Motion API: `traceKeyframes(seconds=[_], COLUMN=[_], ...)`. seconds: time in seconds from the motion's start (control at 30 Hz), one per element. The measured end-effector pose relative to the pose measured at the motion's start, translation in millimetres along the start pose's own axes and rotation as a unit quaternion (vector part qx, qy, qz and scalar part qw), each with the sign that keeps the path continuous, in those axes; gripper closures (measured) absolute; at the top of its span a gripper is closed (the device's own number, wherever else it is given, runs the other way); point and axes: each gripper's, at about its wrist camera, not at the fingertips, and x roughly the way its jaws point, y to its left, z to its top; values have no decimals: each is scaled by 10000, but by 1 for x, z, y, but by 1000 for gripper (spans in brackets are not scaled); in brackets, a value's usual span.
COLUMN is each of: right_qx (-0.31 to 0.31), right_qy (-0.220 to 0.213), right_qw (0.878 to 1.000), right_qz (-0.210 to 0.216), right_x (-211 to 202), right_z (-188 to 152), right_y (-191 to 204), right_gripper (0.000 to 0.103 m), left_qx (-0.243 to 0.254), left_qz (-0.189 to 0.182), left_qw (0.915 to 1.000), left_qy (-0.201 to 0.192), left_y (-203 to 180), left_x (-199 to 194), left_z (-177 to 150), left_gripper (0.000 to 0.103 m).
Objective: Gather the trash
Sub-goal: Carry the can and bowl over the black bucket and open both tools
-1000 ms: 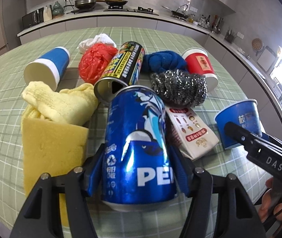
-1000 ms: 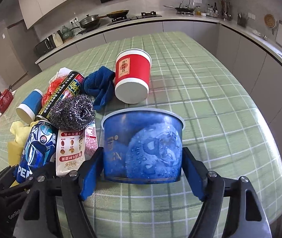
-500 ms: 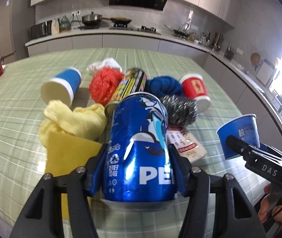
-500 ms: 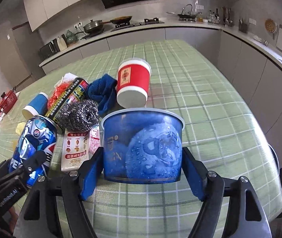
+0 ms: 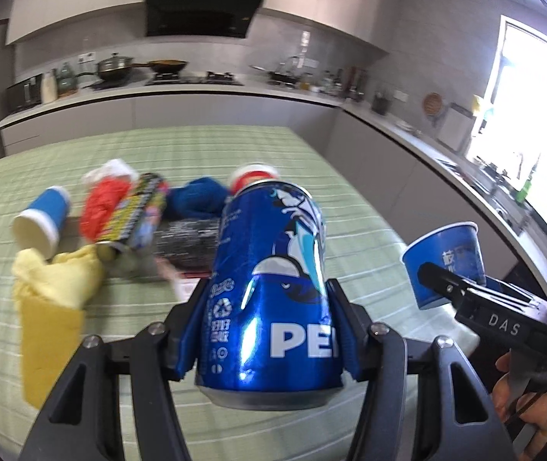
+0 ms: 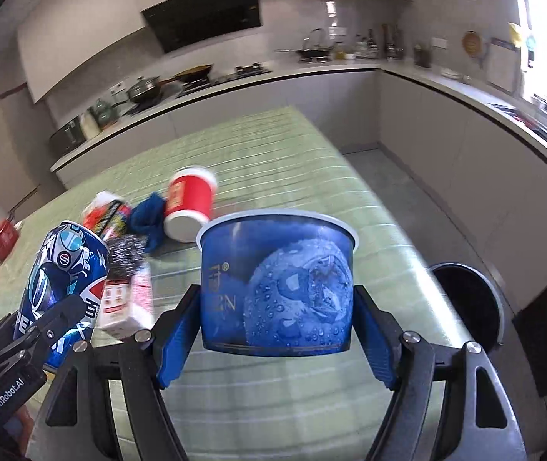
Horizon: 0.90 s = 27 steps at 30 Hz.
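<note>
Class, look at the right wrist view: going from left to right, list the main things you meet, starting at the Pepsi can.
Pepsi can → steel scourer → blue cloth → red paper cup → blue paper bowl held in the right gripper → black bin on the floor.

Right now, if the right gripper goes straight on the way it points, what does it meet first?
Probably nothing near: the right gripper, shut on the blue bowl, looks lifted above the table. The red cup lies left of the line. Depth is unclear.
</note>
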Motion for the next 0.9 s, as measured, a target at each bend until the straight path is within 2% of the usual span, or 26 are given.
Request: traceKeyframes(seconds=[0.3, 0.47, 0.63, 0.7, 0.9], right_qx=[347, 350, 228, 170, 221], right_qy=[-151, -133, 52, 180, 659], right_qw=[9988, 9990, 9995, 9995, 9975], right_qz=[-306, -259, -232, -219, -82], right_x=[-16, -6, 11, 21, 60], right_z=[5, 15, 32, 37, 32], right_y=[-97, -179, -270, -304, -366], right_gripper=[26, 26, 26, 26, 26], left_qx=[260, 160, -26, -136, -77], left_qz=[-368, -327, -334, -333, -217], left_qw=[9990, 9993, 9994, 9993, 9991], left_qy=[21, 17, 63, 114, 346], left_y=[-84, -155, -228, -243, -287], left_x=[36, 71, 105, 113, 141], left_z=[9, 12, 14, 14, 6], left_gripper=[44, 44, 44, 44, 44])
